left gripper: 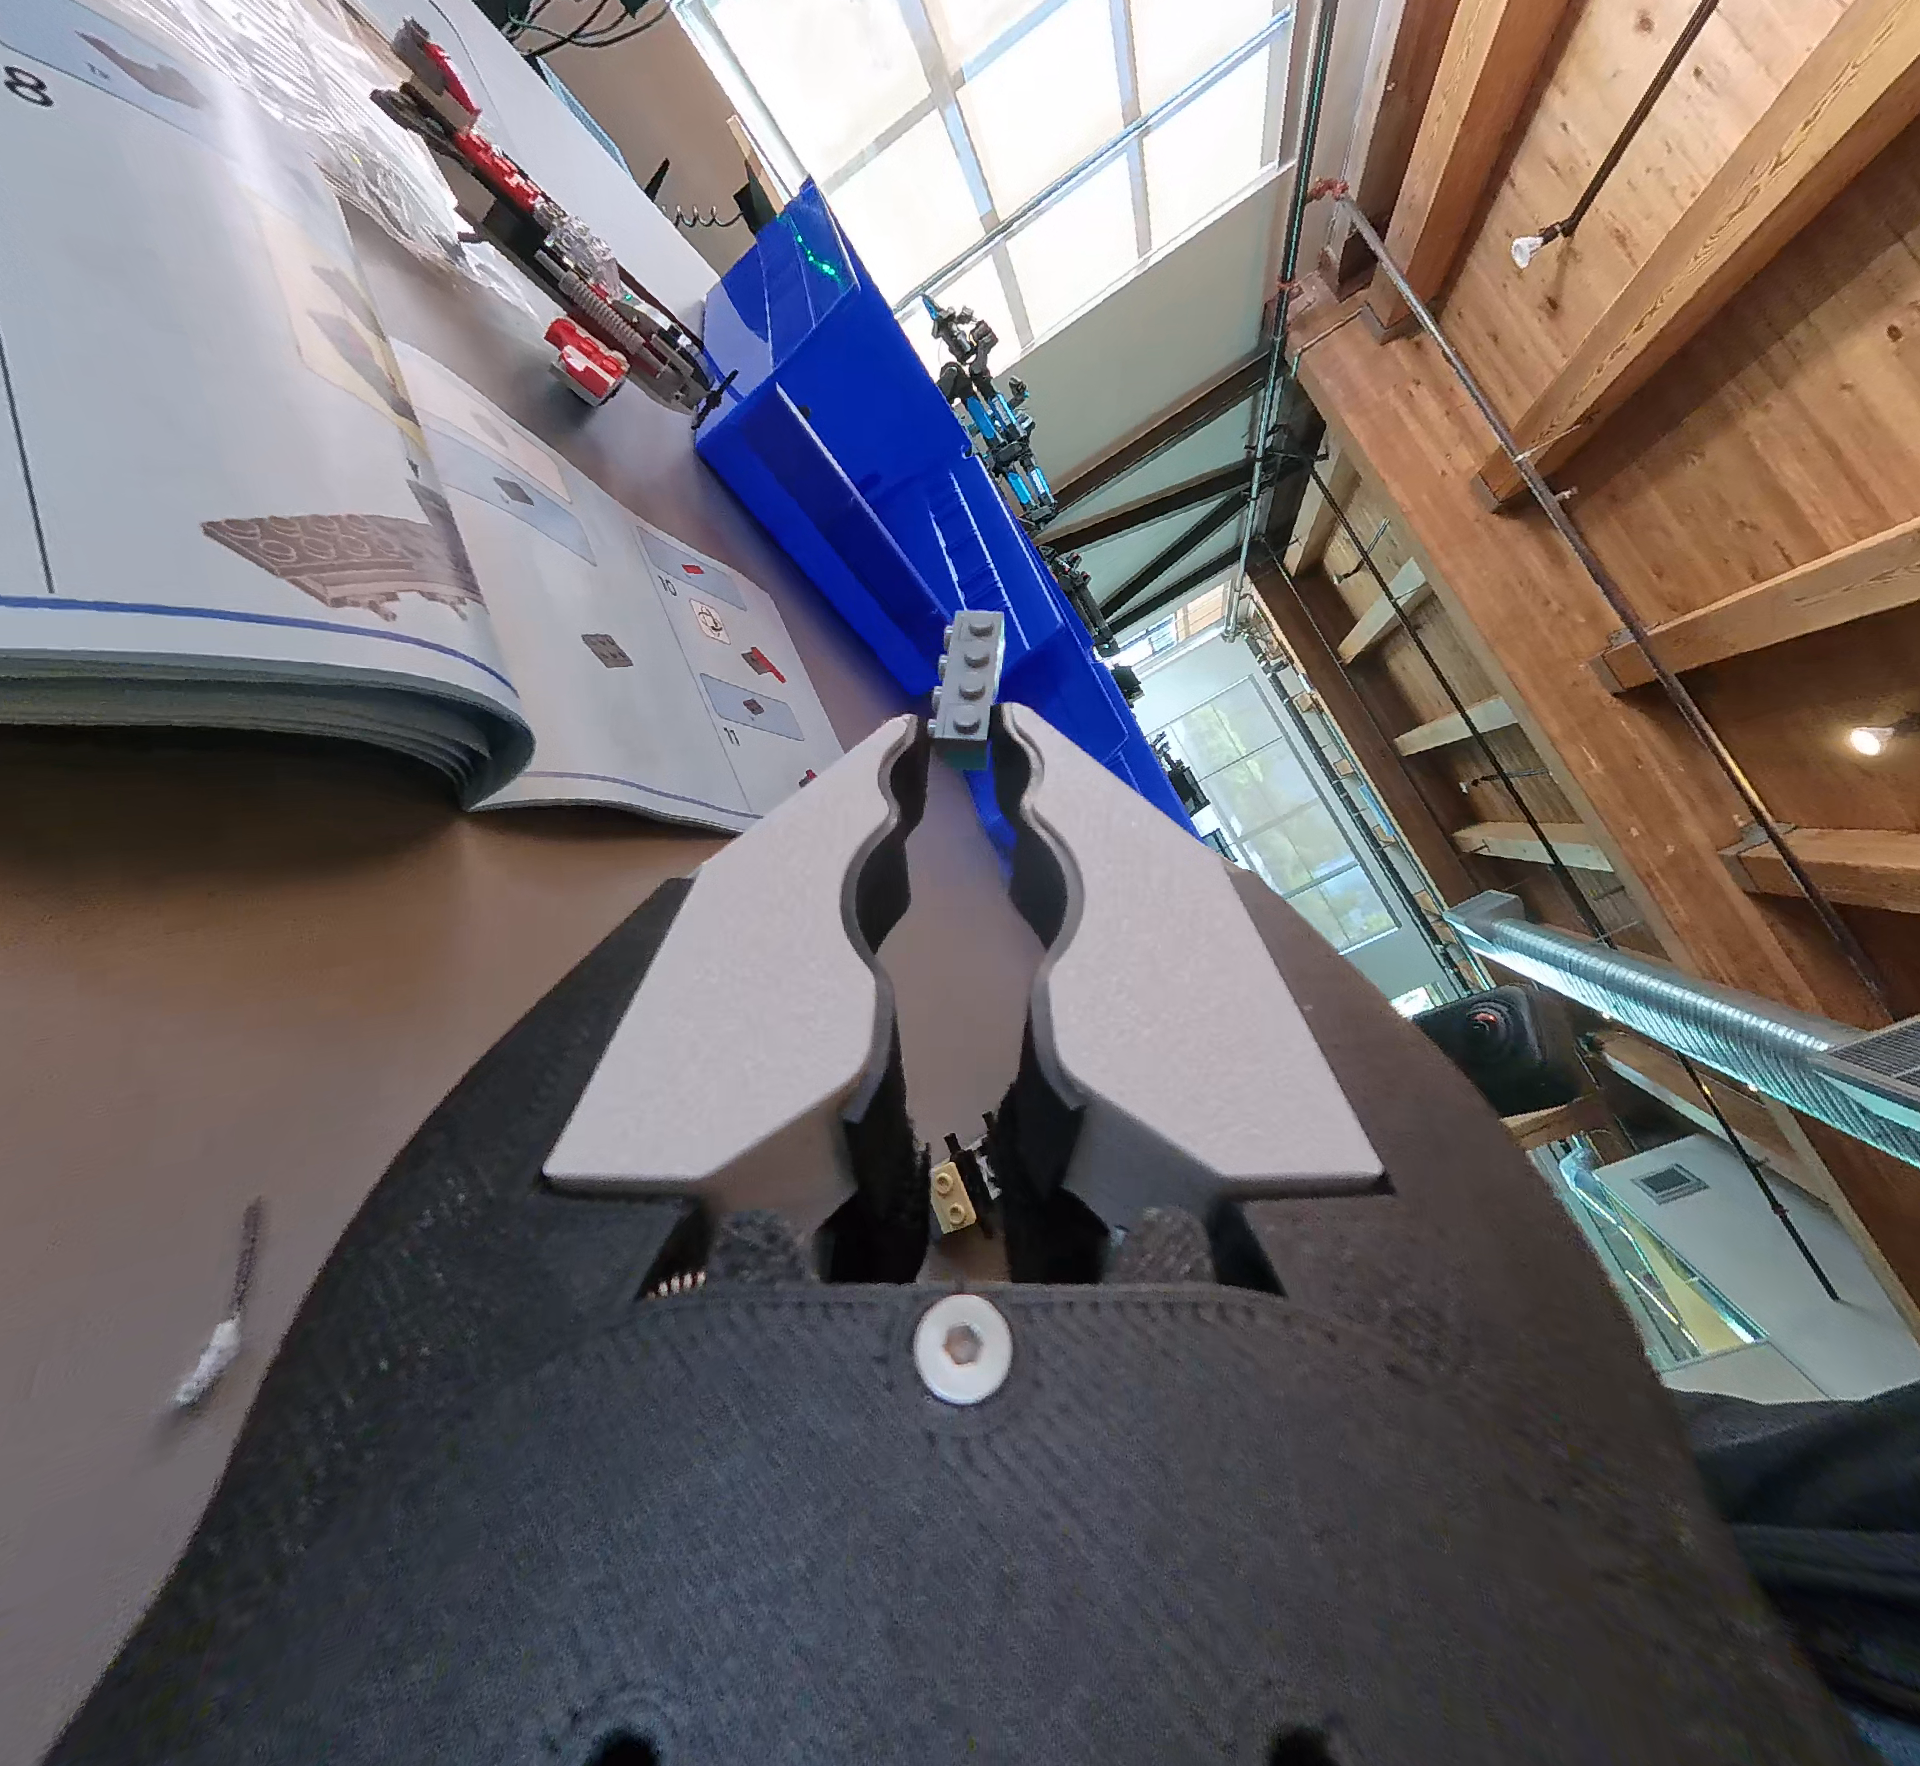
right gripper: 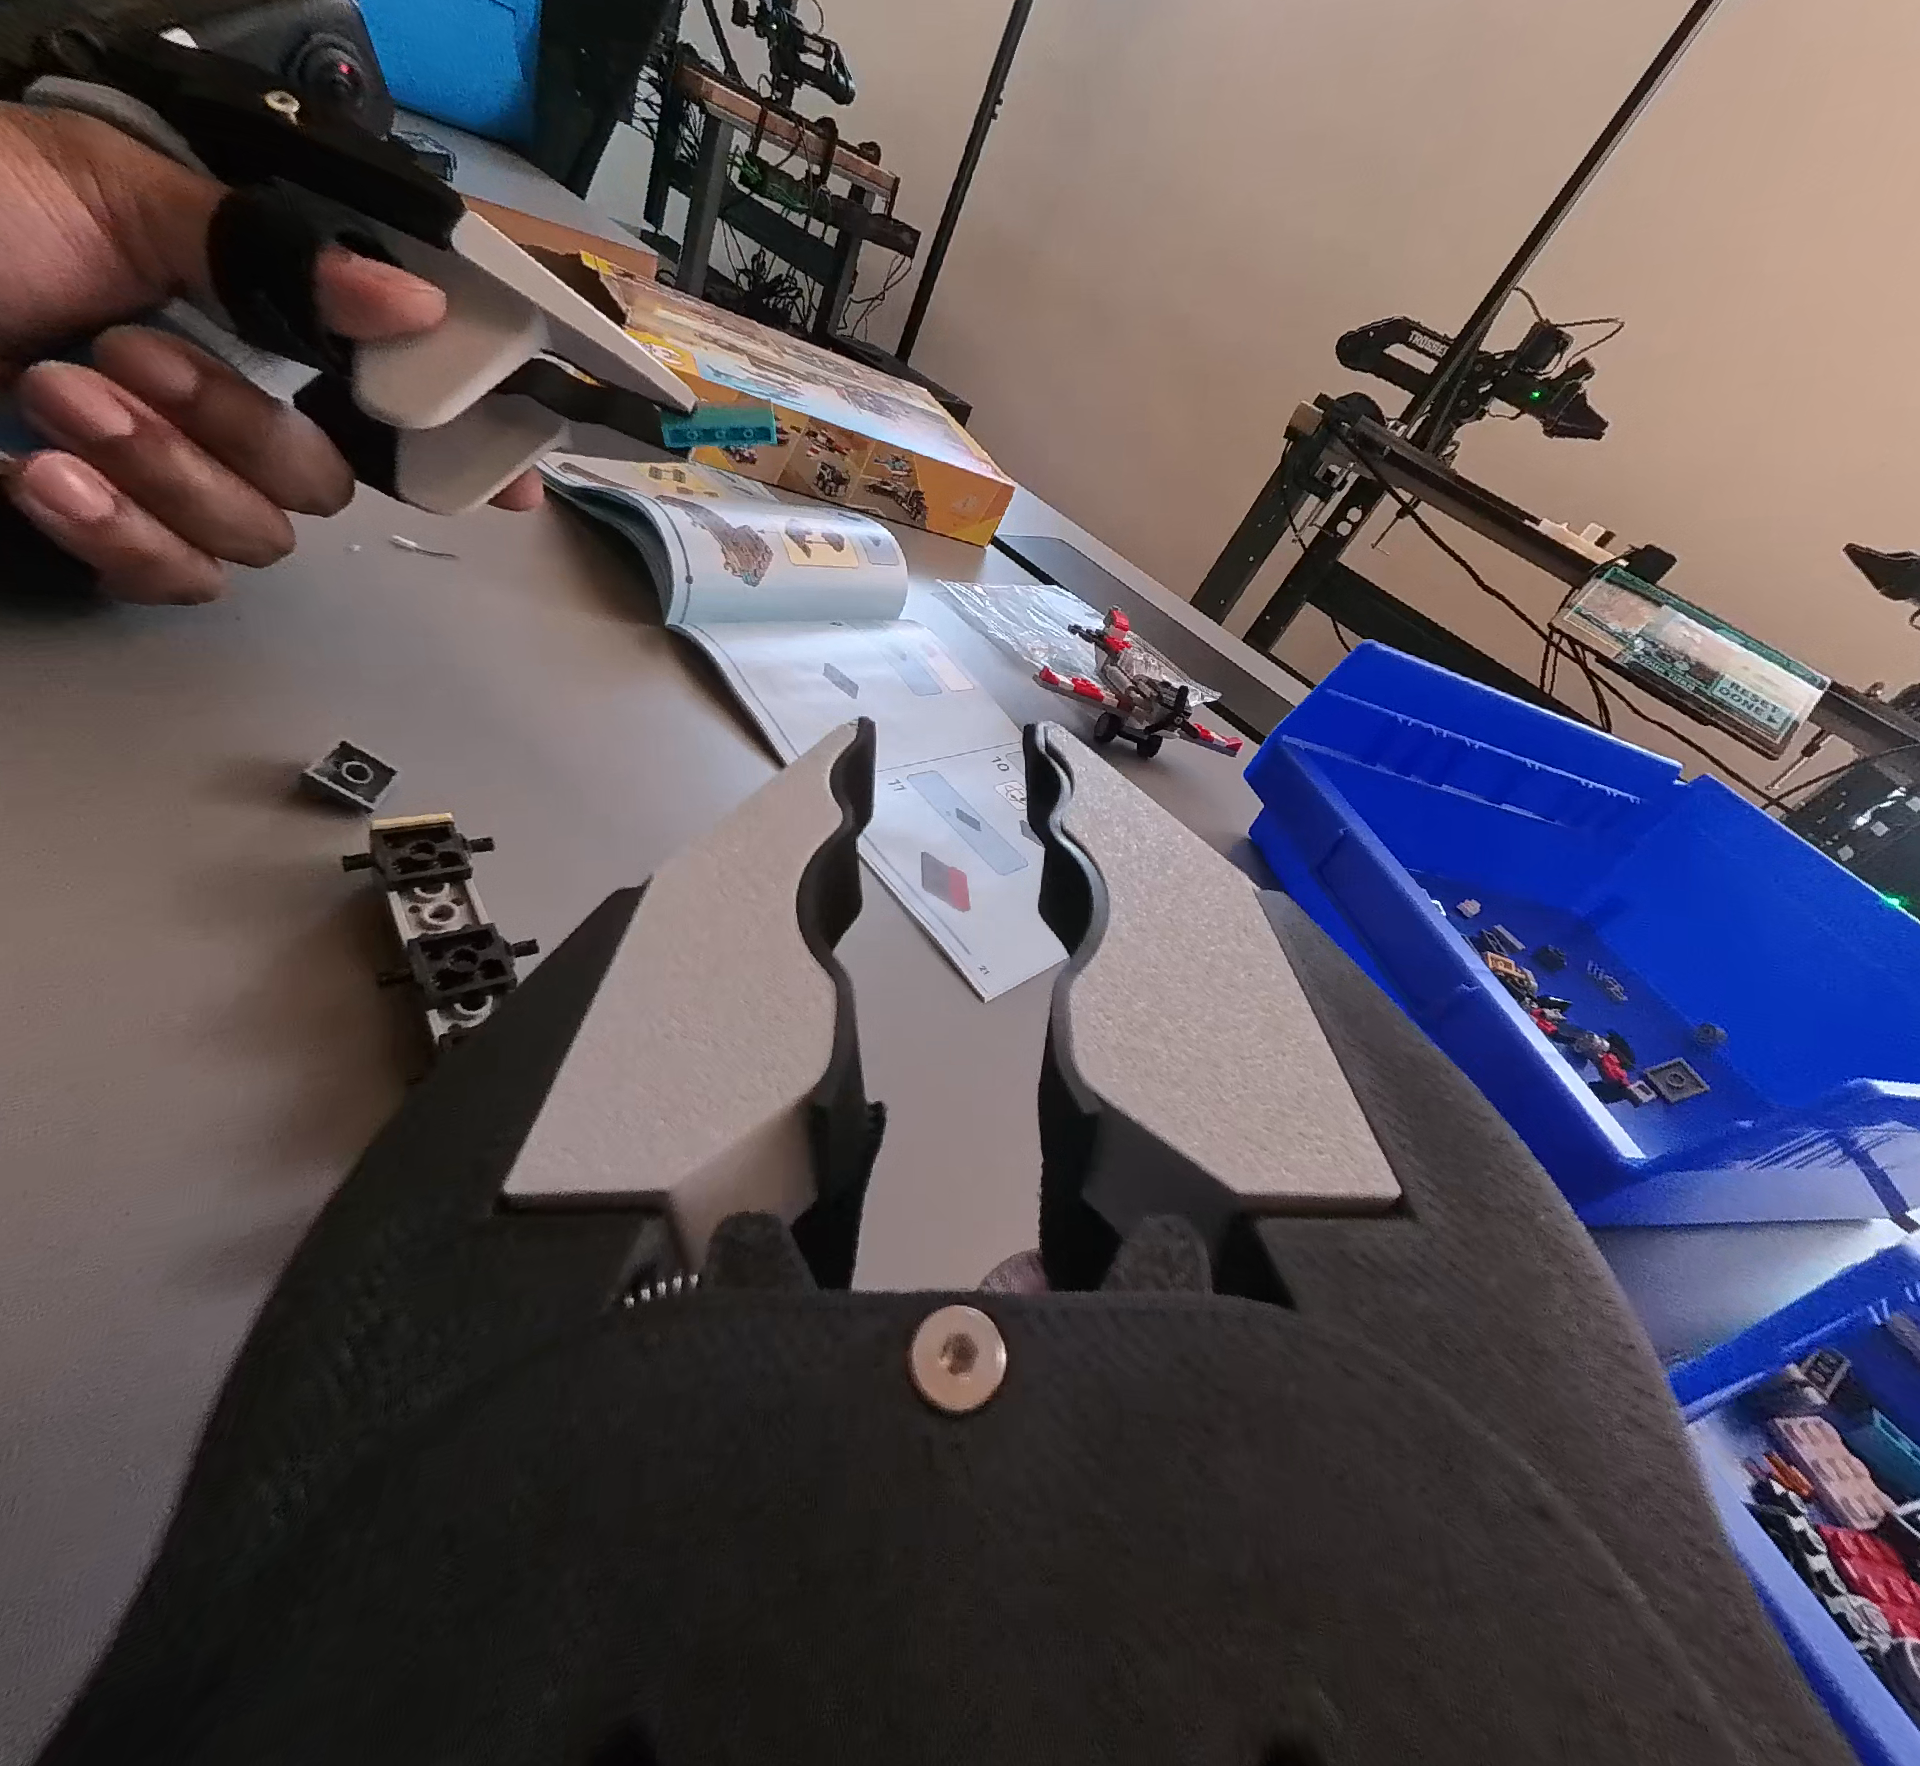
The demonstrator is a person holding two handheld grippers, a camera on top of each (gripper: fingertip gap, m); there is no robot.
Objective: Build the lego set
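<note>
Pinching a small grey studded plate (left gripper: 966, 690) at its very tips, the left gripper (left gripper: 961, 740) is held tilted on its side, so the grey table (left gripper: 208, 989) stands at the left of its view and timber beams fill the right. Only the brick's lower end is hidden between the fingertips. From the right wrist view the same brick (right gripper: 719, 430) looks teal, so its true colour is hard to settle. That view also shows the person's hand (right gripper: 135, 345) wrapped around the left gripper (right gripper: 675, 412), cut off at the frame edge.

The right gripper (right gripper: 948, 745) hovers above the table (right gripper: 623, 677), its jaws spread and holding nothing; their inner faces are wavy black pads (right gripper: 831, 885) on matte grey fingers.

Only the right view shows the black-and-grey axle assembly (right gripper: 442, 927), partly hidden behind the gripper body, a loose dark grey square plate (right gripper: 349, 773), and the yellow set box (right gripper: 831, 428). Both views show the open instruction booklet (left gripper: 260, 469), the small red-and-grey plane (right gripper: 1143, 698) and the glossy blue plastic bin (right gripper: 1558, 885); loose parts inside it are too small to identify.
</note>
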